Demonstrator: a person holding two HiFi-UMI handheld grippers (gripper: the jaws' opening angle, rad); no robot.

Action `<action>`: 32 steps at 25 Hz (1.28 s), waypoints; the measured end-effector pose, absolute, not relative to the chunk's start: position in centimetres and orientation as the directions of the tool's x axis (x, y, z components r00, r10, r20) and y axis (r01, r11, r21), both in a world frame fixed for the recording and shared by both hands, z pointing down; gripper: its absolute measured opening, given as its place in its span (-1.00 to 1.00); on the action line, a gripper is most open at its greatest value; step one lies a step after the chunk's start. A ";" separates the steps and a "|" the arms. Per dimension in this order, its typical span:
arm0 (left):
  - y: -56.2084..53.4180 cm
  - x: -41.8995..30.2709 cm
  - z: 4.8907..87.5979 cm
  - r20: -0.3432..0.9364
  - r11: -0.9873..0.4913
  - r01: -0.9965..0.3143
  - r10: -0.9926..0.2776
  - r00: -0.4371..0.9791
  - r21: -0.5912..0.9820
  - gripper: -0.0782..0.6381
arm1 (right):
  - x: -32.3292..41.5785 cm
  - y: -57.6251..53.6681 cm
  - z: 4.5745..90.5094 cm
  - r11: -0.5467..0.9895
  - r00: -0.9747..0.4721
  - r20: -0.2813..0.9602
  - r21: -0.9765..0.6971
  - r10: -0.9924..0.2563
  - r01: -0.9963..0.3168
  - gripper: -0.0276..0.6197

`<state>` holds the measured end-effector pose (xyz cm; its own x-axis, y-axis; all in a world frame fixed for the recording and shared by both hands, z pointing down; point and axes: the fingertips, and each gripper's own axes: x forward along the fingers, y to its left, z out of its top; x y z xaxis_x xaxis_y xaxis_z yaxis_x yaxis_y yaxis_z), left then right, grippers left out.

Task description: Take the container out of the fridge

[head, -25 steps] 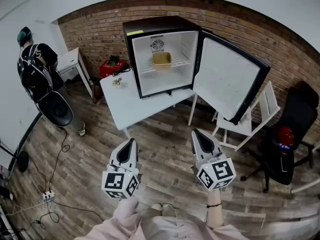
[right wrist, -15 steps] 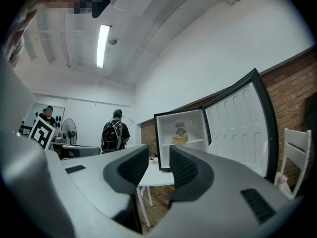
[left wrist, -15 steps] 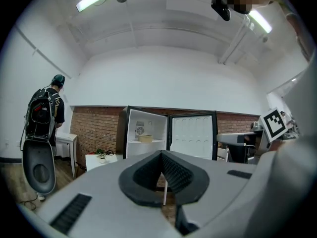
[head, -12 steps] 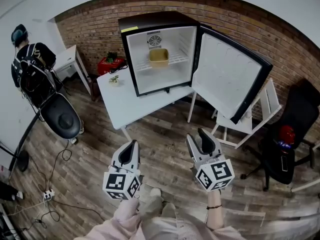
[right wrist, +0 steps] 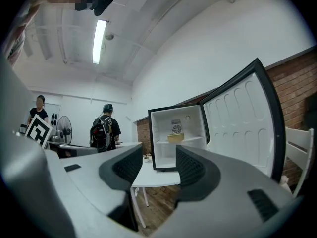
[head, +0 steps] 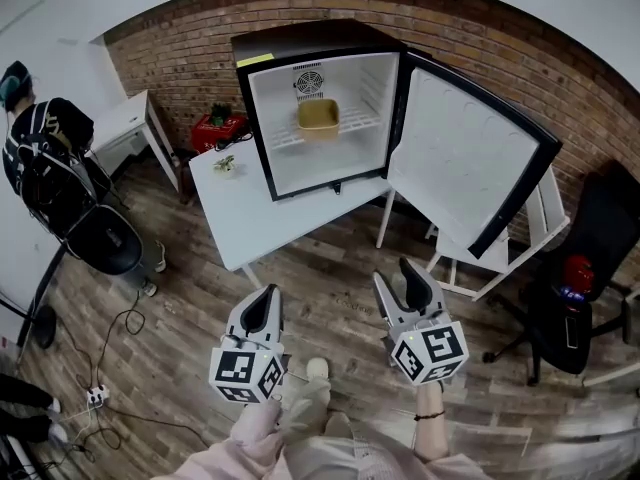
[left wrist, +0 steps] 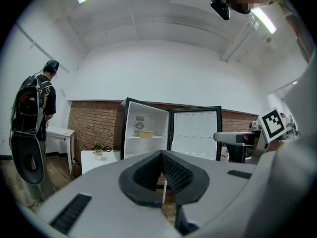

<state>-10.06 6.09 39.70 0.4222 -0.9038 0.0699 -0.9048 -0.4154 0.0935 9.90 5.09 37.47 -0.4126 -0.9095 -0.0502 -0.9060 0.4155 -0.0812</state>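
I see the container (head: 319, 118) on the fridge (head: 300, 43) shelf, ahead, well apart; my right gripper (head: 402, 283), jaws opening on nothing, points at it; left gripper (head: 262, 306) closed, empty.

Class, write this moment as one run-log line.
fridge: door open | container: on shelf | left claw: shut, empty | right claw: opening, empty

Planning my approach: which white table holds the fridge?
The larger table, with the small plant; the smaller table stands apart, by the brick wall.
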 end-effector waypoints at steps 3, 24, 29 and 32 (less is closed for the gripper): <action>3.6 -10.1 40.0 0.069 -0.421 -0.902 -0.901 0.428 0.099 -0.80 | 9.8 2.8 37.7 0.414 -0.411 -0.046 -0.080 -0.910 -0.907 -0.32; -14.3 -11.7 39.0 0.039 -0.490 -0.864 -0.867 0.497 0.115 -0.80 | 8.2 -13.4 38.1 0.336 -0.336 -0.014 -0.068 -0.942 -0.939 -0.32; -15.9 -11.4 39.5 0.043 -0.511 -0.851 -0.854 0.518 0.121 -0.80 | 7.9 -14.6 38.8 0.328 -0.329 0.003 -0.060 -0.944 -0.943 -0.32; -16.7 -11.3 39.5 0.045 -0.518 -0.846 -0.849 0.526 0.125 -0.80 | 7.9 -15.2 38.8 0.326 -0.327 0.008 -0.055 -0.945 -0.944 -0.32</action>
<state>-11.30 -16.69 39.53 0.5265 -0.8490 0.0446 -0.8461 -0.5181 0.1252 7.87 -15.19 38.81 -0.3265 -0.9451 0.0083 -0.9439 0.3256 -0.0547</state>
